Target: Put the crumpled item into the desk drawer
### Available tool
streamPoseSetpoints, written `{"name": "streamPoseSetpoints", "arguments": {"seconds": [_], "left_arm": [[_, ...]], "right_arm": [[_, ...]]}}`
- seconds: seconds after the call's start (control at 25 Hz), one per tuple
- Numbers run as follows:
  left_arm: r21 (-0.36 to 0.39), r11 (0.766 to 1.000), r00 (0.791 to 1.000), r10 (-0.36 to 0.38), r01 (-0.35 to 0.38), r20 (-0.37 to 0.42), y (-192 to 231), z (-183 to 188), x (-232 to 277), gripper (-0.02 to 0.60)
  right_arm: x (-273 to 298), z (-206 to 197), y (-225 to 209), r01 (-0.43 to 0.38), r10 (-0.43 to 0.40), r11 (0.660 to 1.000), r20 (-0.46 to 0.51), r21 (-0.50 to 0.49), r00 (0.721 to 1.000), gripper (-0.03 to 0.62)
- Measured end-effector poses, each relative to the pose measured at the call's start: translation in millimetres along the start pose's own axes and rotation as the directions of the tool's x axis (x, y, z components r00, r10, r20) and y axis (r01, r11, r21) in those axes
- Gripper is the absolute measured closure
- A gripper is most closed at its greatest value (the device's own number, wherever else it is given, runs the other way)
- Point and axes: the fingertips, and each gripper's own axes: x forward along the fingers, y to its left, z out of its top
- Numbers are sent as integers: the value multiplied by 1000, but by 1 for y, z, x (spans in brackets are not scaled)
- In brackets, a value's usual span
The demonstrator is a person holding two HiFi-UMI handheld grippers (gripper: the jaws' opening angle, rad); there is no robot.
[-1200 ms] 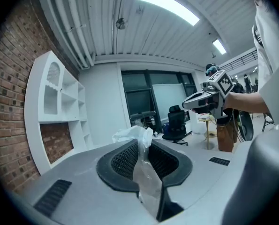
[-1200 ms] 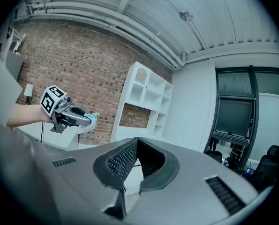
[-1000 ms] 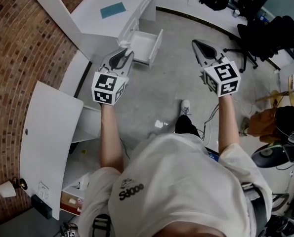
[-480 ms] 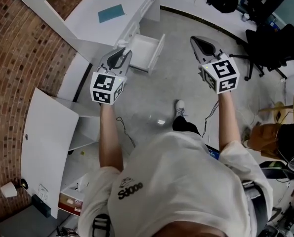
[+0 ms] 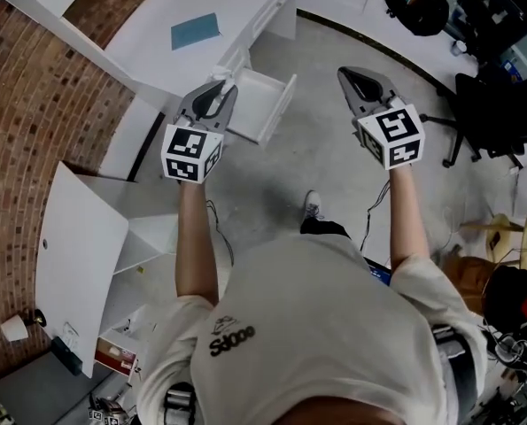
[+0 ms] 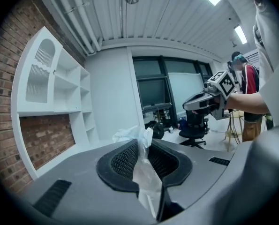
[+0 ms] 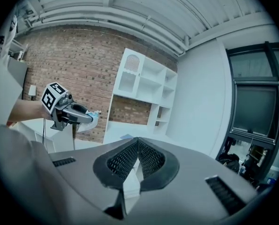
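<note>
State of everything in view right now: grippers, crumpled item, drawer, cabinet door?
left gripper: shut on the crumpled item.
right gripper: shut, empty.
crumpled item: held in the air, not yet in the drawer.
desk drawer: pulled open.
cabinet door: swung open.

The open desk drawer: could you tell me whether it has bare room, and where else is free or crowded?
The drawer looks empty, right beside the left gripper shut on the crumpled item. The desk top is bare around the blue sheet. The floor between drawer and right gripper is open. Office chairs crowd the far right.
</note>
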Motion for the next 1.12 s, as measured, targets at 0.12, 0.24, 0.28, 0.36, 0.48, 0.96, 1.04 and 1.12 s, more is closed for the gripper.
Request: {"name": "streamPoseSetpoints", "arguments": {"seconds": [0.12, 0.24, 0.28, 0.36, 0.48, 0.96, 1.04, 1.12], "left_arm": [[-21, 1000, 1000, 22, -22, 11, 11, 8, 28, 503], [-13, 999, 999, 36, -36, -6, 16, 13, 58, 503], [-11, 999, 999, 39, -39, -12, 17, 15, 68, 502], [-11, 999, 999, 44, -44, -19, 17, 17, 88, 502], [-14, 999, 999, 49, -49, -24, 16, 22, 115, 503], [-23, 997, 995, 71, -72, -65, 44, 12, 175, 502], [-23, 998, 996, 49, -51, -73, 54, 1, 181, 502], [-31, 999, 996, 36, -39, -80, 68, -11, 187, 503]], "right_arm": [[20, -6, -24, -23, 23, 1000, 0, 0, 1000, 589], [36, -14, -49, -46, 46, 999, -2, 0, 999, 589], [41, -16, -56, -55, 55, 998, -3, -1, 998, 589], [50, -22, -70, -75, 75, 997, -6, -6, 997, 589], [61, -29, -88, -106, 105, 994, -10, -13, 994, 589], [108, -55, -135, -127, 127, 992, -50, -3, 991, 588], [121, -63, -134, -107, 108, 994, -71, 16, 992, 588], [138, -66, -132, -91, 93, 995, -80, 33, 992, 589]]}}
